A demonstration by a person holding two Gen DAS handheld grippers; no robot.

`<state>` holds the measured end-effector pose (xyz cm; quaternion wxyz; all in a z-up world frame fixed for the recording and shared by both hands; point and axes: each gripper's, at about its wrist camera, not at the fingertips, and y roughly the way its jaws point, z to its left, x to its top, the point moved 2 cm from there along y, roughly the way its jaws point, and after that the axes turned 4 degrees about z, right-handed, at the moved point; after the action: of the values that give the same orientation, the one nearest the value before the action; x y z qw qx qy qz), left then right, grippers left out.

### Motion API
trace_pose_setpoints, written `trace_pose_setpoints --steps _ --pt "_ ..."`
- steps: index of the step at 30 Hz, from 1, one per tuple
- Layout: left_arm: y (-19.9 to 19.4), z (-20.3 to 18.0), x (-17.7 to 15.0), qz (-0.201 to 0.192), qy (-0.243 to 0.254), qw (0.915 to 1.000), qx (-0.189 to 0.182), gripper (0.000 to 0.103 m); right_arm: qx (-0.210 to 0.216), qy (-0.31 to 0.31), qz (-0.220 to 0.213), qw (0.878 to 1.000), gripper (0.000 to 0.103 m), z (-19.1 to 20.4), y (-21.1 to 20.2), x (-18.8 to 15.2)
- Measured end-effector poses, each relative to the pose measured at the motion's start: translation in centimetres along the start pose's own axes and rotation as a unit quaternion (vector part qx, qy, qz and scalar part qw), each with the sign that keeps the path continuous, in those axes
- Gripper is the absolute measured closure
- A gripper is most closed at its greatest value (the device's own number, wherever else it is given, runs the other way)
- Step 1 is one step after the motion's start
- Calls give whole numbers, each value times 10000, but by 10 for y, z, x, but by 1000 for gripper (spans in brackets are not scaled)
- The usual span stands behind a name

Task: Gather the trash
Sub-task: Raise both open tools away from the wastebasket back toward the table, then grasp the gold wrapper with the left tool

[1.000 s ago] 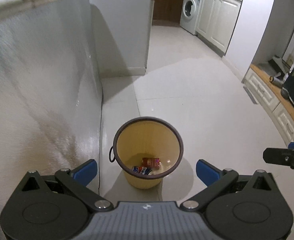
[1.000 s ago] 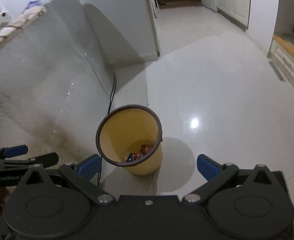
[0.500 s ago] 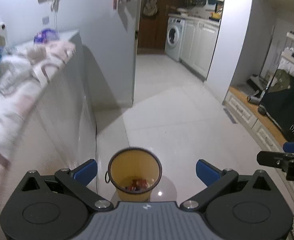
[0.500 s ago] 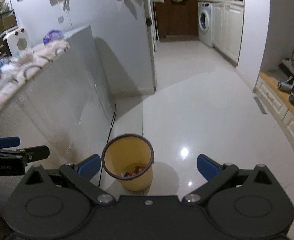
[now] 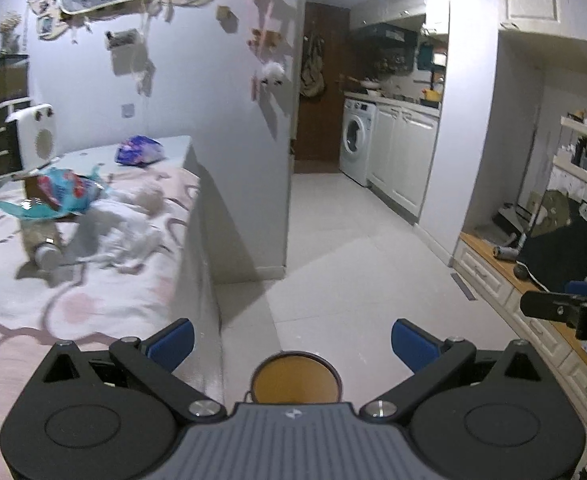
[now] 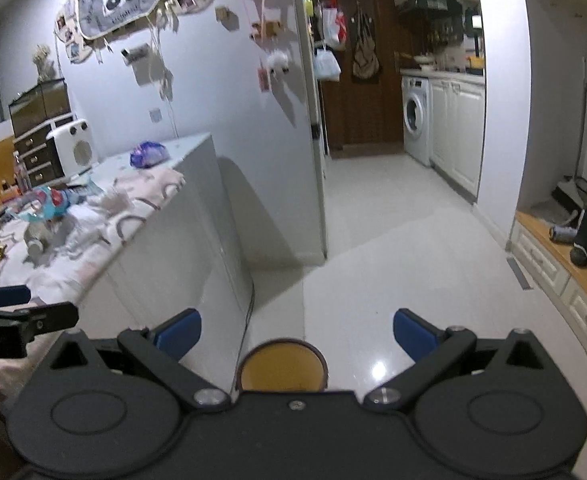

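Glossy white tiled floor (image 6: 405, 248) lower centre; patterned cloth (image 5: 105, 256) covers the tabletop at left; crinkled plastic wrapper (image 5: 59, 196).

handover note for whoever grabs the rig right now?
Left claw: open, empty. Right claw: open, empty.
Yellow bin on the floor below both claws, beside the counter; its contents are hidden from here.
Left on the patterned cloth: blue wrapper, crumpled tissue, purple bag at the far end.
Next, probably: reach left for the wrapper.
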<state>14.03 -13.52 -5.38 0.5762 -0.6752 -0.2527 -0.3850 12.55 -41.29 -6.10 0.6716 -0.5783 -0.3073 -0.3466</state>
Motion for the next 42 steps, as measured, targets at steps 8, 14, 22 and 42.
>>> trace_pose_setpoints --steps 8,14,22,42 --pt "-34 52 4 -272 -245 9990 270 0 137 -269 -220 9993 0 52 1 9" --pt "-50 97 10 -452 -428 9972 422 0 308 -530 -295 9977 0 100 9 12" --pt "-53 153 11 -389 -478 9953 753 0 810 -611 -357 9942 0 154 15 20" --pt "-48 286 11 -77 -692 9893 1280 0 1281 -796 -674 9863 0 256 66 30"
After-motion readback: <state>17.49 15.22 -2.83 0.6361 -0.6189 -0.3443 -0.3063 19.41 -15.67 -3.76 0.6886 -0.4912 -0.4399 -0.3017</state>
